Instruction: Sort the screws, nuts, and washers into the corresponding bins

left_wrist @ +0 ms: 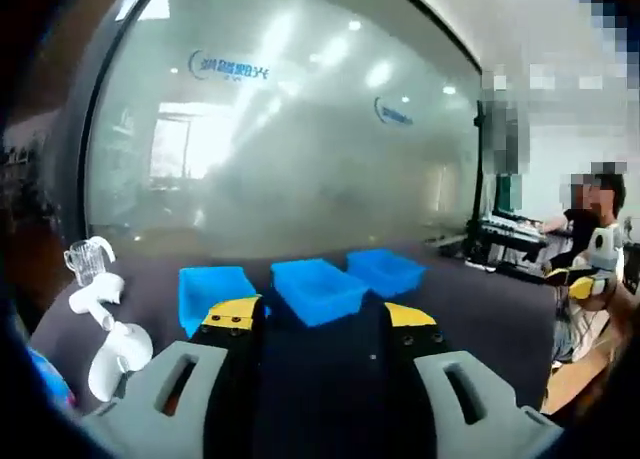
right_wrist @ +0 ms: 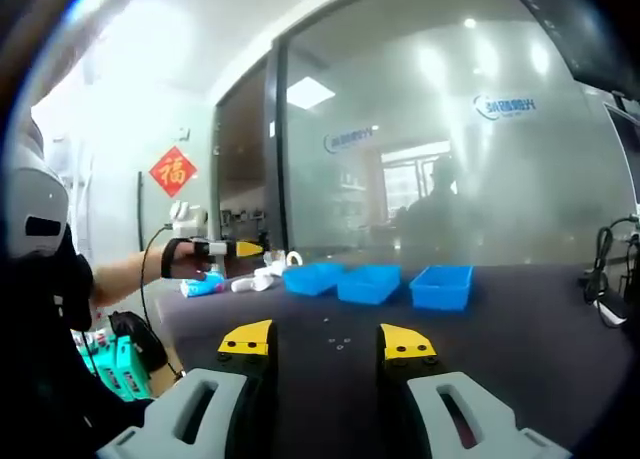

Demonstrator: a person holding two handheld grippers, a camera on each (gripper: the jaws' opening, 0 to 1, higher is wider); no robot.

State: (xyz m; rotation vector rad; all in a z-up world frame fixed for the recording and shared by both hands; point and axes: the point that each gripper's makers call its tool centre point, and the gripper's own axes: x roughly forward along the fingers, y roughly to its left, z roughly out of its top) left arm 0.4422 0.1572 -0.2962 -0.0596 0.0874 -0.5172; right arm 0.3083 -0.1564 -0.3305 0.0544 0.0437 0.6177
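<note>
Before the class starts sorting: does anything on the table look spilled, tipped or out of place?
Nothing looks spilled or damaged. Three blue bins sit upright in a row; a few small hardware pieces lie loose on the dark table, as expected before sorting.

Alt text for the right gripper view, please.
Open right tool hovers over a dark table, with tiny hardware lying between its tips. Three blue bins sit in a row beyond, before a frosted glass wall; the left tool reaches in.
</note>
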